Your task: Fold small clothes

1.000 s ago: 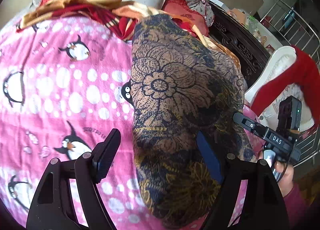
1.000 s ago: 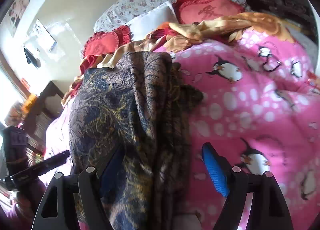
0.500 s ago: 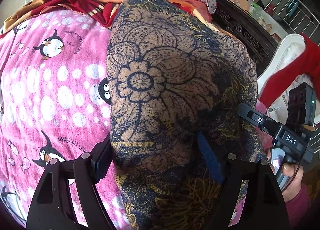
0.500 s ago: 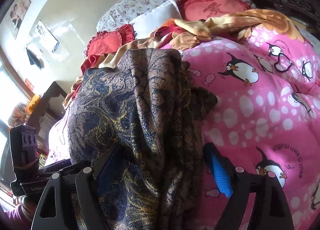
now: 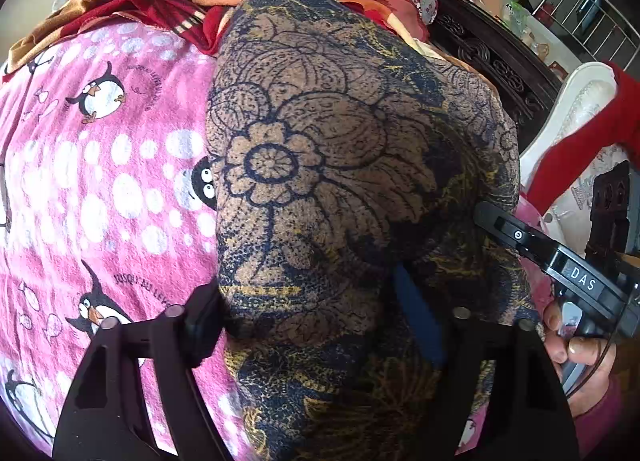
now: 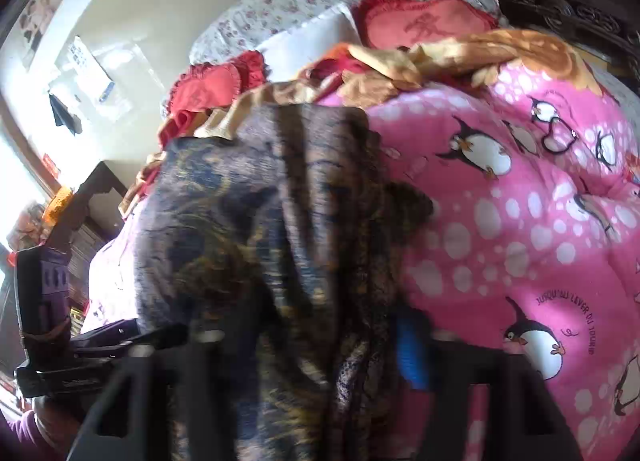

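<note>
Across the bed, a pink fleecy blanket (image 5: 100, 189) with penguins is lying under a coarse-knit brown garment (image 5: 320, 165) printed with navy flowers. Its rumpled fabric is draping from 12 down to 6 o'clock between both fingers of the left tool (image 5: 308, 325), which is gripping it. The right tool (image 6: 304, 341) is likewise closing narrowly on its bunched, blurred folds.

The garment (image 5: 340, 181) is tan-brown with navy flower outlines and yellow-gold flecks. Under it the blanket (image 5: 100, 181) is bright pink — white dots, black-and-white penguins with orange beaks. Behind lie red cushions (image 6: 424, 23), an orange-gold cloth (image 6: 492, 51) and a pale pillow (image 6: 304, 1) sprigged with small reddish flowers.
</note>
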Motion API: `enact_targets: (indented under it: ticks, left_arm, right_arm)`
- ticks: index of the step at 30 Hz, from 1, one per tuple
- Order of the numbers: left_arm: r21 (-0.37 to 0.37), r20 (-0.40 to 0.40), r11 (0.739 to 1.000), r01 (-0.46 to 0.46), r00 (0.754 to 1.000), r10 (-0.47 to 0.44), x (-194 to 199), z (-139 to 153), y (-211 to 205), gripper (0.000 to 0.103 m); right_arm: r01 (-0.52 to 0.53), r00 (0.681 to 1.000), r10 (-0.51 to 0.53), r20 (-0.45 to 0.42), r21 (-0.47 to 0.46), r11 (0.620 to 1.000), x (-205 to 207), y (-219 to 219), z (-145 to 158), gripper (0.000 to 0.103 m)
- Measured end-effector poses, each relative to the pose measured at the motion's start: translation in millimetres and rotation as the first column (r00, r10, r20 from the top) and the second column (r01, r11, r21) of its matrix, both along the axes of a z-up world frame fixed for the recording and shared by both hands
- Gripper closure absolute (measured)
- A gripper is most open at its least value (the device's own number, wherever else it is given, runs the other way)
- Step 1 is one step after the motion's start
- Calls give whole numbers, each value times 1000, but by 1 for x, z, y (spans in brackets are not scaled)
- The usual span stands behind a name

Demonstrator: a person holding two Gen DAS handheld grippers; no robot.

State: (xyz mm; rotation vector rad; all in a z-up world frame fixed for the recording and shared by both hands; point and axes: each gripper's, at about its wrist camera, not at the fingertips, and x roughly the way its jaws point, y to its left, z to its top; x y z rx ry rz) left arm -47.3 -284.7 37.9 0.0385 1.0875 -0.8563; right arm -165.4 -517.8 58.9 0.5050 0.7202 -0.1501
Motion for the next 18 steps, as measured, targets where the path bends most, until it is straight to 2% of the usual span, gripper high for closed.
enact_targets:
  ticks: [2, 5, 7, 11, 14, 18]
  left_arm:
    - [-16, -10, 1000, 2, 1000, -2, -2, 3, 3, 54]
    - [-23, 10, 1000, 11, 1000, -11, -6, 14, 6, 72]
    - [-40, 17, 999, 18, 1000, -18, -9, 23, 12, 76]
    - [-76, 29, 996, 35, 999, -33, -23, 48, 35, 77]
    - [-71, 46, 997, 38, 998, -34, -38, 65, 66, 77]
    - [-28, 29, 1000, 5, 1000, -4, -55, 69, 116, 77]
  right_arm:
    - [-13, 1000, 13, -7, -23, 1000, 1, 8, 4, 75]
    - [-23, 1000, 23, -1, -30, 999, 0, 17, 15, 80]
    - [-35, 999, 35, 18, -2, 999, -4, 20, 24, 81]
    - [-88, 995, 88, 36, 15, 996, -10, 43, 45, 82]
    - [-147, 989, 146, 36, 25, 989, -16, 69, 56, 82]
    - [-220, 975, 218, 32, 89, 971, -24, 106, 55, 82]
